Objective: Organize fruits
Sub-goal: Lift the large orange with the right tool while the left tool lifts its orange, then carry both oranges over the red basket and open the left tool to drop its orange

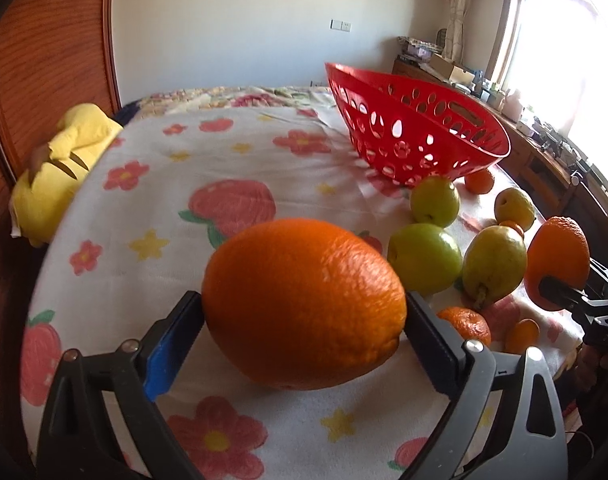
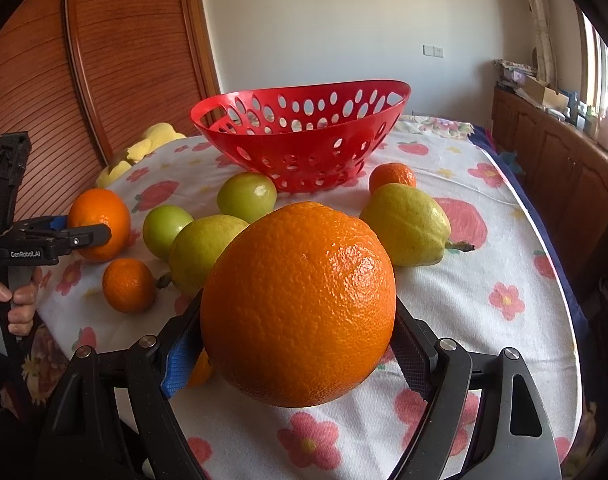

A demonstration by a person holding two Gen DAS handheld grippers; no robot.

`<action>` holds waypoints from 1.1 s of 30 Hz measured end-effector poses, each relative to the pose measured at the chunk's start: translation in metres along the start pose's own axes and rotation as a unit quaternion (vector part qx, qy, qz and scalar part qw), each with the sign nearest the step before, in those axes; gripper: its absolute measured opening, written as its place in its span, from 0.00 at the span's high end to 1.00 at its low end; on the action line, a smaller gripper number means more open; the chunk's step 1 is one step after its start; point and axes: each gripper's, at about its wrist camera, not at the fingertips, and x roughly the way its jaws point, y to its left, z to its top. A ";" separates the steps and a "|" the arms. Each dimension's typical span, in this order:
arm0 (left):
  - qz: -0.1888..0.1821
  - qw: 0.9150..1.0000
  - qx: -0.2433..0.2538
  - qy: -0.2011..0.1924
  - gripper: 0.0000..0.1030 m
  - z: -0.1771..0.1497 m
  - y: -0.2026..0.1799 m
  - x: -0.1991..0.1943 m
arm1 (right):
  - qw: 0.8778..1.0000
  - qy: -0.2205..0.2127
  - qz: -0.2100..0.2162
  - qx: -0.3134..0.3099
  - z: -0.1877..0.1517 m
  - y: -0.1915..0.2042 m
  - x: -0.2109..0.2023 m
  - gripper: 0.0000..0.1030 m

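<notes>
Sunlit window (image 1: 560, 56), white wall (image 1: 239, 20), wooden cabinets (image 2: 560, 160).

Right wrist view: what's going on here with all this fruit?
A person is sorting fruit with two handheld grippers. The right gripper is clamped on a big orange, held above the flowered cloth. The left gripper has a second orange between its fingers; whether it is squeezing cannot be told. The red basket shows no fruit inside yet, and green apples, pears and small oranges lie loose in front of it.
</notes>
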 end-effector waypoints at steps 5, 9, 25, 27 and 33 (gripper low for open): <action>0.009 1.000 0.011 -0.013 0.08 0.000 -0.004 -0.002 | 1.000 0.000 -0.001 0.001 -0.001 -0.001 0.000 0.18; 0.012 1.000 0.016 -0.021 0.09 -0.002 -0.005 -0.004 | 1.000 -0.001 -0.002 0.002 -0.001 -0.003 -0.001 0.18; -0.011 0.994 0.034 -0.099 0.09 0.052 -0.021 -0.056 | 0.999 -0.038 0.001 -0.016 0.042 -0.005 -0.028 0.18; -0.015 0.994 0.039 -0.105 0.09 0.062 -0.025 -0.060 | 0.999 -0.043 -0.001 -0.024 0.050 -0.005 -0.030 0.18; -0.030 0.991 0.060 -0.120 0.09 0.089 -0.045 -0.063 | 0.998 -0.055 -0.001 -0.035 0.075 -0.010 -0.034 0.18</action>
